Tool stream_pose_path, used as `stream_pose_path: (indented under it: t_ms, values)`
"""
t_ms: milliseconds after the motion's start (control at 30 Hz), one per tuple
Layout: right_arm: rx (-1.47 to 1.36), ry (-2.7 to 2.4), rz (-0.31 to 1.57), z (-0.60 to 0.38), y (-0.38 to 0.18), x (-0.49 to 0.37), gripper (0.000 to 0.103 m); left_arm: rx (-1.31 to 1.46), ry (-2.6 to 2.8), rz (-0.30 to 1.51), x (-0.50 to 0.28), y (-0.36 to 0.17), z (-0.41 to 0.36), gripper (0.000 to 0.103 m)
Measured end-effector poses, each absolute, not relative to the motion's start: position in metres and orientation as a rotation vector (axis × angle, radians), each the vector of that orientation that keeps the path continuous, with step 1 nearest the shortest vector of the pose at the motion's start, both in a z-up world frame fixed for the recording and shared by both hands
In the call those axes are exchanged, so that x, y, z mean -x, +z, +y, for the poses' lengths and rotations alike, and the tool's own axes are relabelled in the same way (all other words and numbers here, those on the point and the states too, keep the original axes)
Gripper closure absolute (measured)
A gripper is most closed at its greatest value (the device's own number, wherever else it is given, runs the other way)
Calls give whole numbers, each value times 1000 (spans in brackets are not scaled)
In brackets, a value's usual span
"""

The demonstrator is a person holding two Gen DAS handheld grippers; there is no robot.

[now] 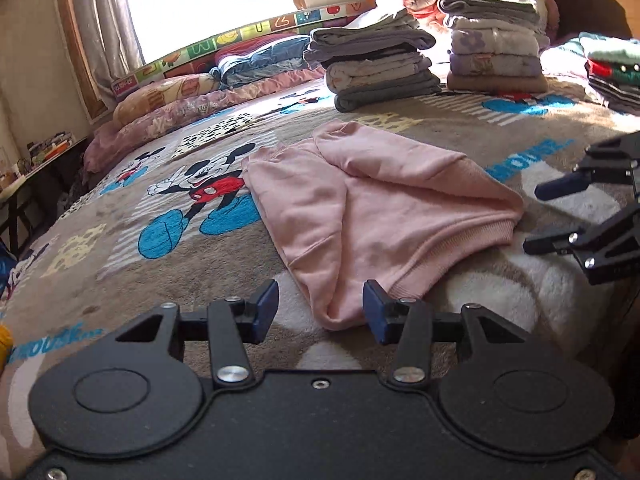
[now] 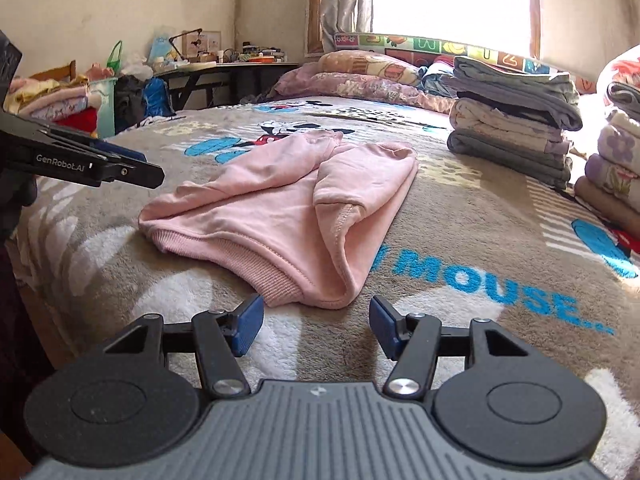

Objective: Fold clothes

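A pink sweatshirt (image 1: 360,208) lies partly folded on the Mickey Mouse blanket (image 1: 120,216), its sleeves laid over the body. My left gripper (image 1: 320,312) is open and empty, its blue pads either side of the garment's near corner. My right gripper (image 2: 316,326) is open and empty just short of the ribbed hem of the sweatshirt (image 2: 280,208). The right gripper also shows in the left wrist view (image 1: 540,216) at the right edge, and the left gripper shows in the right wrist view (image 2: 148,168) at the left, both apart from the cloth.
Stacks of folded clothes (image 1: 376,68) (image 1: 496,48) (image 1: 612,68) stand at the far side of the bed. Pillows (image 1: 168,100) line the window side. A cluttered desk (image 2: 208,60) and bags stand beyond the bed's left edge.
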State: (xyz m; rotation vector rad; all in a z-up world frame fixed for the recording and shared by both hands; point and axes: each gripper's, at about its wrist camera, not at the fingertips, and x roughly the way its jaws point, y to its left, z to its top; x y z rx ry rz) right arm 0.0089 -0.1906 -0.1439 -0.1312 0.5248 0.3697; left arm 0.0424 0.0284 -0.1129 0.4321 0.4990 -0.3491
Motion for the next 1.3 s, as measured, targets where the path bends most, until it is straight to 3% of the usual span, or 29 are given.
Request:
stream_pose_path:
  t_ms: [233, 300, 367, 400, 533, 700, 1000, 1167, 1300]
  values:
    - [503, 252, 436, -159, -142, -1, 47, -590, -356, 459, -30, -136, 16, 58]
    - [448, 289, 404, -158, -130, -6, 47, -567, -360, 443, -30, -133, 15, 58]
    - [218, 349, 385, -172, -113, -23, 50, -556, -364, 437, -33, -131, 16, 58]
    - [193, 354, 366, -175, -109, -31, 56, -555, -363, 439, -35, -132, 15, 58]
    - [126, 405, 369, -180, -104, -66, 57, -558, -360, 448, -38, -135, 12, 58]
    - [113, 448, 582, -184, -139, -97, 55, -552, -357, 467, -43, -140, 15, 57]
    - [186, 452, 397, -179, -119, -52, 56, -455, -365, 475, -45, -133, 24, 56]
    - [93, 470, 552, -187, -143, -63, 54, -437, -440, 468, -36, -125, 33, 56]
    - [183, 478, 496, -189, -132, -37, 51, -548, -443, 463, -30, -132, 32, 56]
